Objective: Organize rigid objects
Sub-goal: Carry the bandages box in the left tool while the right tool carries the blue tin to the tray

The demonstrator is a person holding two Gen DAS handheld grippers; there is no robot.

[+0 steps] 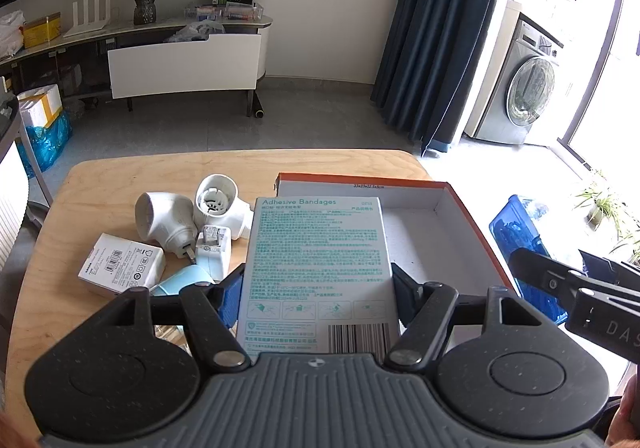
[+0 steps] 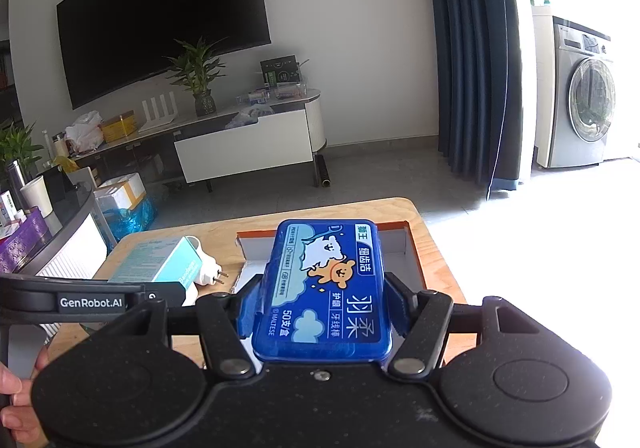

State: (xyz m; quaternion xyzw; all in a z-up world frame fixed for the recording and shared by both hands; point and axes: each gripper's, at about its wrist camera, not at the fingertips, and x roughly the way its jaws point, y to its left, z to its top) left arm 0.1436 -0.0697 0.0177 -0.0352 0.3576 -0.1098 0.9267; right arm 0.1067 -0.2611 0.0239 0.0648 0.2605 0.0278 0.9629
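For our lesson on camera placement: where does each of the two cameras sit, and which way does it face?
Left wrist: on the left hand-held gripper, facing forward and down at the bandage box it grips, above the wooden table; the right hand-held gripper shows at the right edge.
Right wrist: on the right hand-held gripper, facing over its blue floss case toward the open cardboard box; a hand shows at left.
Shared: table, cardboard box, bandage box, washing machine.
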